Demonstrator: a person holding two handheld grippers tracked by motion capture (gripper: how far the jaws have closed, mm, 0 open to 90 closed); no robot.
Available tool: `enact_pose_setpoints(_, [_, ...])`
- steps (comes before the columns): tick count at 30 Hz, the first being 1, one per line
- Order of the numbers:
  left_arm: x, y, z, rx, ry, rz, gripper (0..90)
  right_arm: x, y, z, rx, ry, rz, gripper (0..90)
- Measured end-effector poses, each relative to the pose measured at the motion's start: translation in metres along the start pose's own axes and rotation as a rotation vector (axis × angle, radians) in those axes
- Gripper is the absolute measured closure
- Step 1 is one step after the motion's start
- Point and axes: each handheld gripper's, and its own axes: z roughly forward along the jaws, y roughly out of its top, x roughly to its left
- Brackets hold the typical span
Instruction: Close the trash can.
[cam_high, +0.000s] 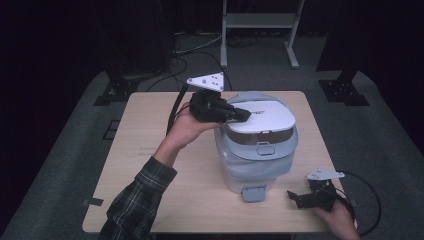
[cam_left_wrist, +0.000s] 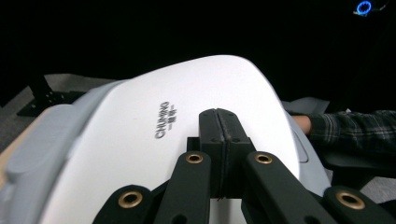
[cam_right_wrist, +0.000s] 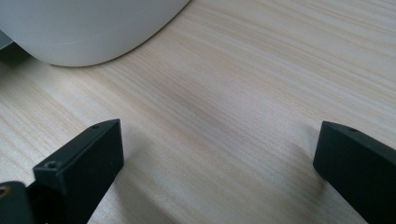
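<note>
On the left, we see the left gripper (cam_high: 242, 115) with its jaws pressed flat together, nothing between them, the tips over the white lid (cam_high: 265, 116) of the pedal bin (cam_high: 252, 172) standing mid-table (cam_high: 150, 165). Whether they touch the lid, we cannot quite tell. The lid carries grey lettering, "CHUNING" (cam_left_wrist: 162, 120), with smaller characters too blurred to read. At the right, the right gripper (cam_high: 302, 197) rests on the wood, jaws spread wide and empty.

The bin (cam_high: 255, 150) has its lid's left rear edge hidden behind the left gripper (cam_high: 242, 115).
</note>
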Motion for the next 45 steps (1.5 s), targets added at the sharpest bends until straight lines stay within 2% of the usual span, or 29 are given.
enact_pose_setpoints(9, [-0.017,0.007,0.023,0.060,-0.016,0.032,90.0,0.000,0.000,0.000,0.000,0.000,0.000,0.6])
enact_pose_setpoints(17, [-0.026,0.007,0.034,0.107,-0.017,0.055,90.0,0.000,0.000,0.000,0.000,0.000,0.001,0.6])
enact_pose_setpoints(19, [-0.027,0.006,0.036,0.117,-0.020,0.049,89.9,0.000,0.000,0.000,0.000,0.001,0.001,0.6])
enact_pose_setpoints(24, [-0.026,0.004,0.038,0.104,-0.038,0.021,90.0,0.000,0.000,0.000,0.000,0.000,0.001,0.6])
enact_pose_setpoints(25, [-0.026,0.004,0.038,0.109,-0.038,0.007,90.0,0.000,0.000,0.000,0.000,0.000,0.001,0.6])
enact_pose_setpoints(28, [-0.029,0.006,0.039,0.121,-0.023,0.004,90.0,0.000,0.000,0.000,0.000,0.000,0.001,0.6])
enact_pose_setpoints(29, [-0.029,0.005,0.041,0.154,-0.013,0.013,90.0,0.000,0.000,0.000,0.000,0.000,0.001,0.6])
enact_pose_setpoints(30, [-0.029,0.004,0.042,0.133,-0.025,0.003,90.0,0.000,0.000,0.000,0.000,0.000,0.001,0.7])
enact_pose_setpoints(31, [-0.030,0.003,0.042,0.126,-0.027,0.013,90.0,0.000,0.000,0.000,0.000,0.000,0.001,0.7])
enact_pose_setpoints(36, [-0.027,0.002,0.042,0.111,-0.044,0.011,90.0,0.000,0.000,0.000,0.001,0.000,0.001,0.7])
enact_pose_setpoints(39, [-0.025,0.002,0.039,0.095,-0.037,0.001,77.7,0.000,0.000,0.000,0.001,0.001,0.002,0.7])
enact_pose_setpoints(45, [-0.021,0.002,0.029,0.058,0.001,-0.020,62.3,0.000,0.000,0.000,0.001,0.001,0.001,0.7])
